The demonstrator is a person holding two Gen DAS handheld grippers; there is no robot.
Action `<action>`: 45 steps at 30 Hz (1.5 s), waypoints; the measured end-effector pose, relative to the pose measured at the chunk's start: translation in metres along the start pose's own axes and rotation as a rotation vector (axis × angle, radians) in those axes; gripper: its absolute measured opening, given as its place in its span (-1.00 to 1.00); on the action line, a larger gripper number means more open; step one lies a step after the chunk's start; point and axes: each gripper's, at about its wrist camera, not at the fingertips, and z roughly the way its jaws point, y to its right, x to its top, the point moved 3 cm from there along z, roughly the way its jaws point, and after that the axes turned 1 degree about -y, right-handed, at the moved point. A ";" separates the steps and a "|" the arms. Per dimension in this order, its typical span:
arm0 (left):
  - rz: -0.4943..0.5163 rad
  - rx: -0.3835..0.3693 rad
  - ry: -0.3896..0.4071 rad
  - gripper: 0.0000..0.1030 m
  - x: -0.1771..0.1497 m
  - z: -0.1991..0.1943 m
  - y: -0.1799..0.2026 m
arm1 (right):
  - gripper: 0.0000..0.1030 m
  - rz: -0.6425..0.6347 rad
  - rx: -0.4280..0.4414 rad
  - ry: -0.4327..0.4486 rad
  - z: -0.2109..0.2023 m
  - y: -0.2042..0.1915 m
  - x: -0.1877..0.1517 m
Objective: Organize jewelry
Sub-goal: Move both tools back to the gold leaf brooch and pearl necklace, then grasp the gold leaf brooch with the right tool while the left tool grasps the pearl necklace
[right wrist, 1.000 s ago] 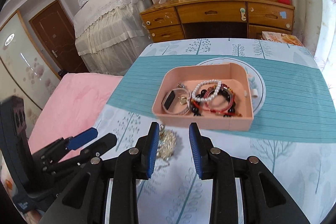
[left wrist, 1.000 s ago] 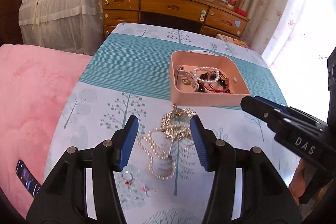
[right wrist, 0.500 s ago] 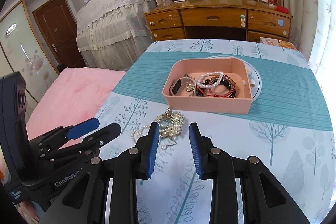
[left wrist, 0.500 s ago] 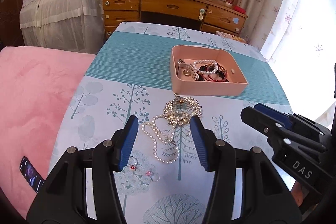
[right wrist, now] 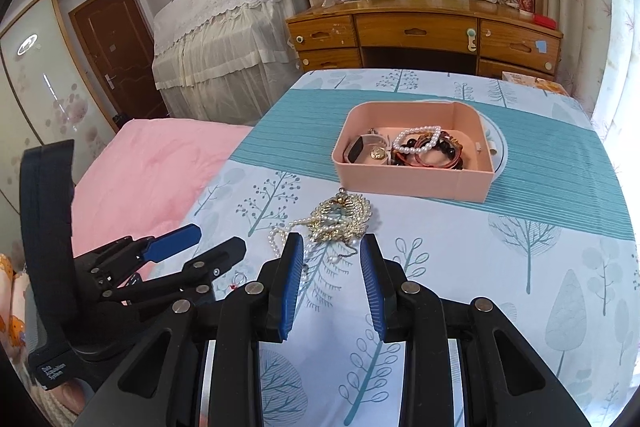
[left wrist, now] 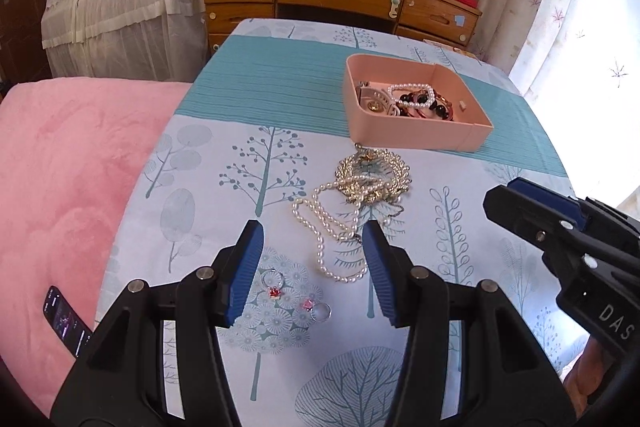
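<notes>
Holding nothing, the wider left hand-held gripper (left wrist: 312, 267) and narrower right hand-held gripper (right wrist: 332, 275) hover over the pearl necklace (left wrist: 332, 227), gold piece (left wrist: 372, 175) and rings (left wrist: 296, 293) left outside the part-filled pink tray (left wrist: 416, 135).

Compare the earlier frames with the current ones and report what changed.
Both grippers drew back from the pink tray, toward the near end of the table: it looks farther off in both views, and two rings have come into full view between the left gripper's fingers. Nothing was gripped or released. Both grippers, left and right, stayed open and empty; the pearl necklace and gold necklace lie where they did.
</notes>
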 end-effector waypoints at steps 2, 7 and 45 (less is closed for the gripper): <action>0.003 0.005 -0.013 -0.06 0.000 0.007 -0.001 | -0.42 0.001 -0.005 -0.018 0.007 0.002 -0.002; -0.007 -0.003 -0.037 -0.06 0.000 0.024 -0.009 | -0.42 0.015 -0.002 -0.055 0.027 0.013 0.002; 0.300 -0.106 -0.149 -0.06 0.035 0.113 0.004 | -0.48 -0.013 -0.024 -0.252 0.182 0.035 0.034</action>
